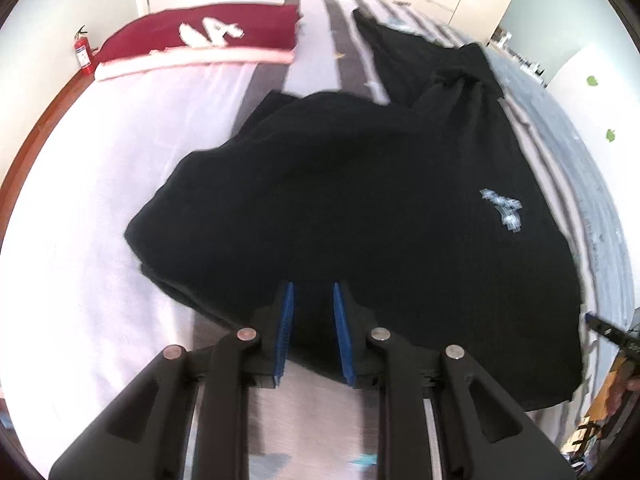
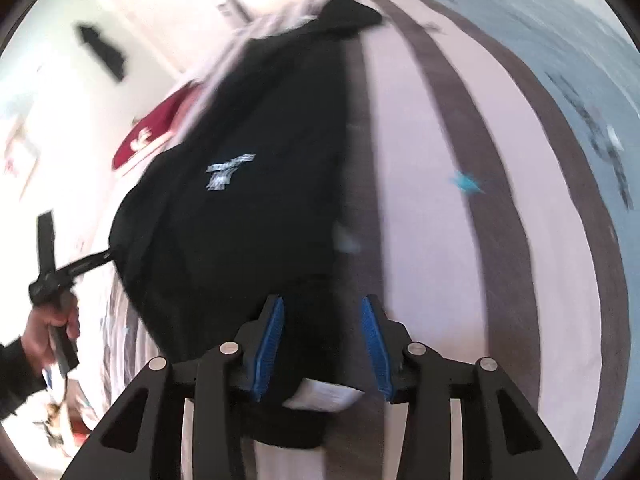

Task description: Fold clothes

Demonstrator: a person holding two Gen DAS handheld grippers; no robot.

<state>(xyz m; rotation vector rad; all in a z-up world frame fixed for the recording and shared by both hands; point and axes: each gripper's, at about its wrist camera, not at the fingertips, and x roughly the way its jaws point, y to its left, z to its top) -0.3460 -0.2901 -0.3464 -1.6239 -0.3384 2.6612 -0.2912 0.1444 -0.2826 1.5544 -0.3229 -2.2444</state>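
Note:
A black garment (image 1: 340, 184) with a small pale logo (image 1: 504, 210) lies spread on the striped bed sheet (image 1: 80, 184). My left gripper (image 1: 314, 292) has its blue pads a small gap apart with the garment's near edge between them; a firm pinch is not clear. In the right wrist view the same black garment (image 2: 248, 208) runs away from me. My right gripper (image 2: 322, 308) is open, its pads either side of the garment's near end, where a white label (image 2: 324, 396) shows. The left gripper also shows in the right wrist view (image 2: 80, 266), at the garment's left edge.
A folded dark red garment with white lettering (image 1: 200, 36) lies on a pink one (image 1: 192, 60) at the far left of the bed. A red fire extinguisher (image 1: 82, 54) stands by the wall. The bed's wooden edge (image 1: 36, 128) runs along the left.

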